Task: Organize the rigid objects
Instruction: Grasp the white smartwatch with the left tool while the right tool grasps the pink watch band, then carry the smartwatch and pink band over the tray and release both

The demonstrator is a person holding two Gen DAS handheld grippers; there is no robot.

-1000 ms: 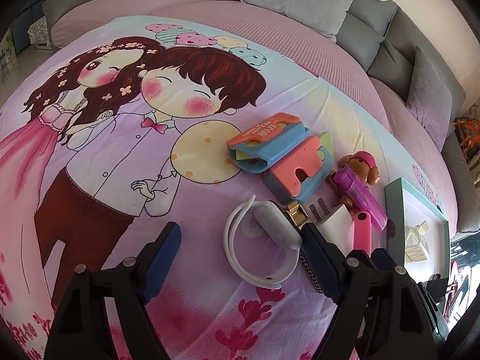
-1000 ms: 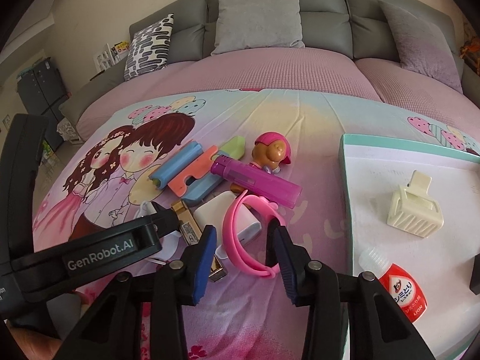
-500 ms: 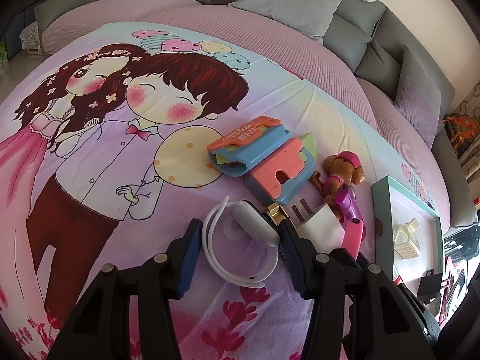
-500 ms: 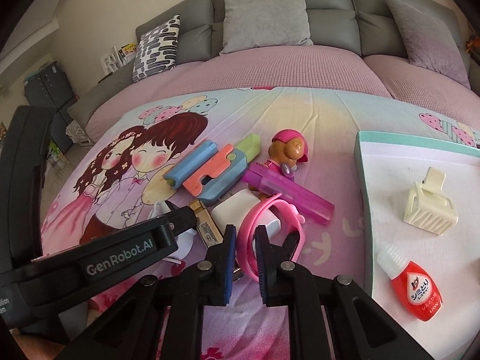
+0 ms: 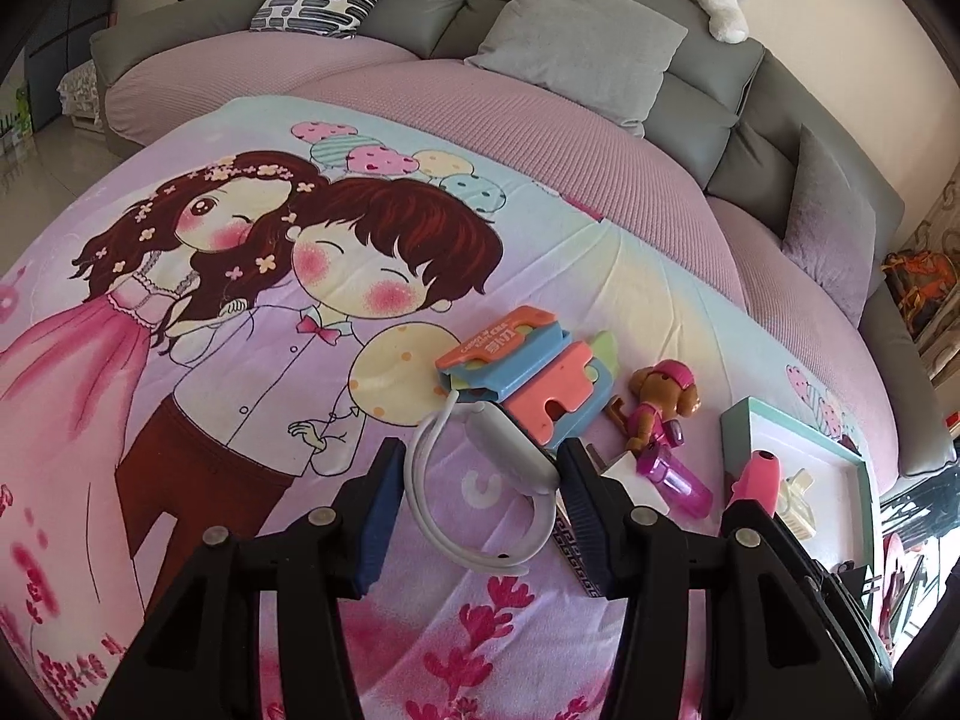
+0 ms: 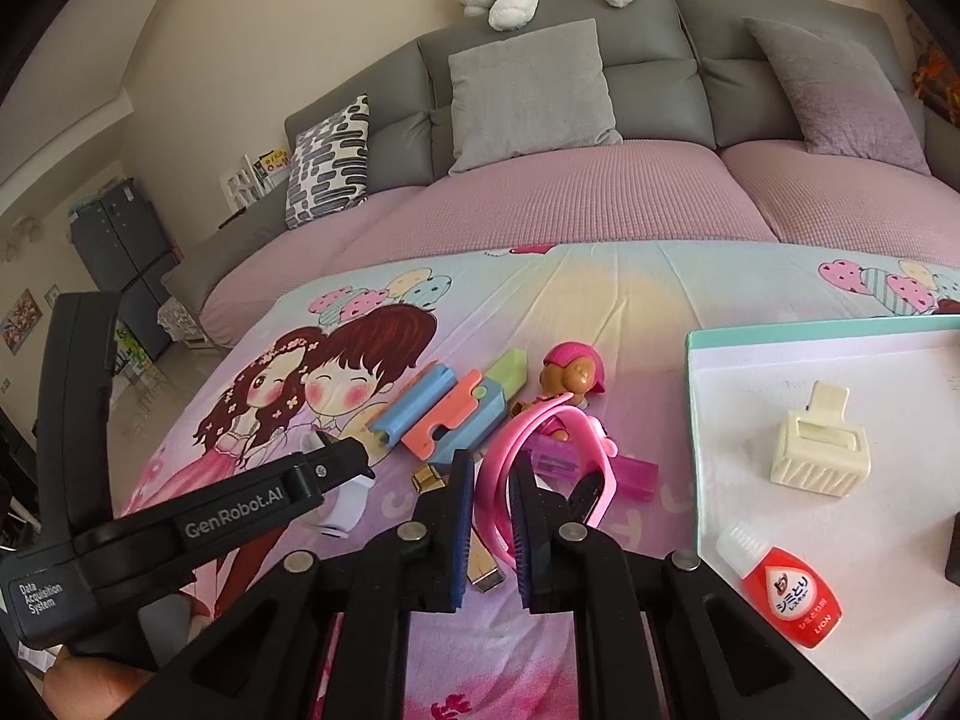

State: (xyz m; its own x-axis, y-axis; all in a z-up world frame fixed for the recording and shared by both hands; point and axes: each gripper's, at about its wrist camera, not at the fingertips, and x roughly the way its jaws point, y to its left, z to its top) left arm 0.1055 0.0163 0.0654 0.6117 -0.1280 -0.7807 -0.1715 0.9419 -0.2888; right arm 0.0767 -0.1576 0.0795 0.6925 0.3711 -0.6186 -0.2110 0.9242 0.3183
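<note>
White tray [image 6: 900,630]: cream clip [image 6: 819,447], red bottle [image 6: 786,591] | left tongs [image 5: 477,516] grip white band [image 5: 480,498] | right tongs [image 6: 489,531] clamp pink band [image 6: 540,444]

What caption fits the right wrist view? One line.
Right gripper shut on a pink wristband, lifted beside the white tray.

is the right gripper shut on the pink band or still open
Shut on it: the right gripper's blue pads pinch the pink looped wristband, with no gap either side.
</note>
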